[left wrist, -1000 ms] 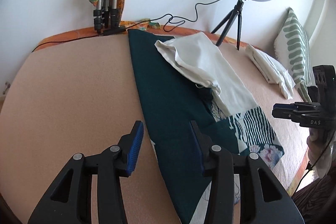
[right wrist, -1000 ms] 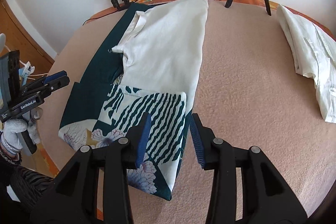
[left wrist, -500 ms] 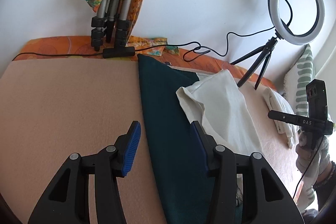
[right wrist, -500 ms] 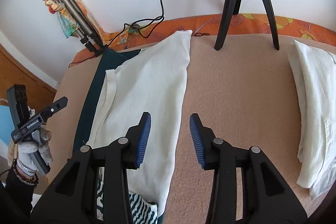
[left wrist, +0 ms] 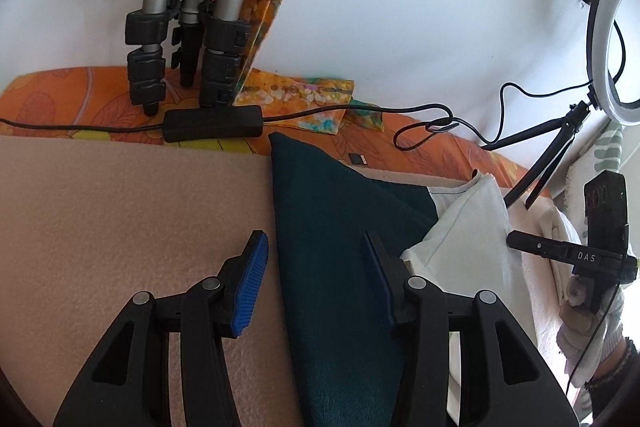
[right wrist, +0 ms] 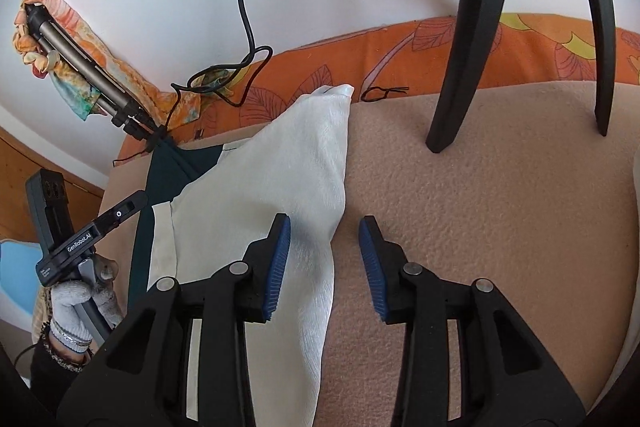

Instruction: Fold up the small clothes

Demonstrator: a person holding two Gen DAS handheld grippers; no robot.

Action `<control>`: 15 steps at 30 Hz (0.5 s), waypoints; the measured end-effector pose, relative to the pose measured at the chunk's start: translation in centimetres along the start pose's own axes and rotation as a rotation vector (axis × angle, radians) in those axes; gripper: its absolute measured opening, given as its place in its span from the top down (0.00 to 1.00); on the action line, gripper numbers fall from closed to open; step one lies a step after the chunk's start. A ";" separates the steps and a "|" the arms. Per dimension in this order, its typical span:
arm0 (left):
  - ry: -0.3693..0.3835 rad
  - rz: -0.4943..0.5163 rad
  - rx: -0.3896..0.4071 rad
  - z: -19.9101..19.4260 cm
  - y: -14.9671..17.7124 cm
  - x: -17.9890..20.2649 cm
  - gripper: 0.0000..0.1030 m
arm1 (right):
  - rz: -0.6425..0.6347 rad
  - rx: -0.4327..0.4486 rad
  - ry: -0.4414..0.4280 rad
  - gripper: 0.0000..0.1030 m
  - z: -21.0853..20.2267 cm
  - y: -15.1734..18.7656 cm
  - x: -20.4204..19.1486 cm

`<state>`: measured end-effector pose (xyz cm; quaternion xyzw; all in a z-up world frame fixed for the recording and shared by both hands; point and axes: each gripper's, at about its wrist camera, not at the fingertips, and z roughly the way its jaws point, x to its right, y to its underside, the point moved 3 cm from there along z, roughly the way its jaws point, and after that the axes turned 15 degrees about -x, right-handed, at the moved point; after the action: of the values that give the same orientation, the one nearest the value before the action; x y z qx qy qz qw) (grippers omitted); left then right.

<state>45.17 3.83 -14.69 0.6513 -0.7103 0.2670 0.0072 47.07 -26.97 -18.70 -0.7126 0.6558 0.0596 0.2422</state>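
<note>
white garment (right wrist: 288, 187) lying lengthwise on bed (right wrist: 480, 207), tip pointing at wall | atop green cloth (left wrist: 332, 227) | left claw (left wrist: 316, 267) gaping, straddling green edge | right claw (right wrist: 324, 247) released, just narrowing, straddling white edge

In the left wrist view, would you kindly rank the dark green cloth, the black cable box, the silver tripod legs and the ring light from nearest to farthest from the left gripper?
From the left gripper:
1. Dark green cloth, lying between the open jaws.
2. Black cable box, ahead at the bed's far edge.
3. Silver tripod legs, just behind it against the wall.
4. Ring light, far right.
</note>
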 end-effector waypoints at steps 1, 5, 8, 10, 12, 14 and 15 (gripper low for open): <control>-0.030 0.021 0.008 0.1 0.0 0.2 0.63 | -0.009 -0.006 0.006 0.91 0.1 -0.1 -0.2; -0.092 0.066 0.025 0.4 0.0 0.5 0.78 | -0.020 0.029 0.150 0.97 -0.2 -0.7 -0.4; -0.077 0.060 0.026 0.4 -0.1 0.3 0.78 | 0.024 0.035 0.188 0.98 -0.4 -1.2 1.0; -0.043 0.050 0.024 0.2 -0.2 0.0 0.78 | 0.027 0.036 0.140 0.98 -0.7 -1.3 1.3; -0.009 0.035 0.023 0.1 -0.3 -0.3 0.74 | 0.036 0.053 0.082 0.96 -1.3 -1.5 1.2; 0.006 0.029 0.024 0.1 -0.3 -0.6 0.74 | 0.032 0.065 0.030 0.70 -1.7 -1.8 0.9; 0.006 0.030 0.025 0.0 -0.3 -0.6 0.74 | 0.027 0.072 0.030 0.59 -1.7 -2.1 0.6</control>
<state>45.51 4.35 -14.80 0.6400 -0.7164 0.2779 -0.0030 48.74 -28.21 -16.89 -0.6953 0.6706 0.0283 0.2569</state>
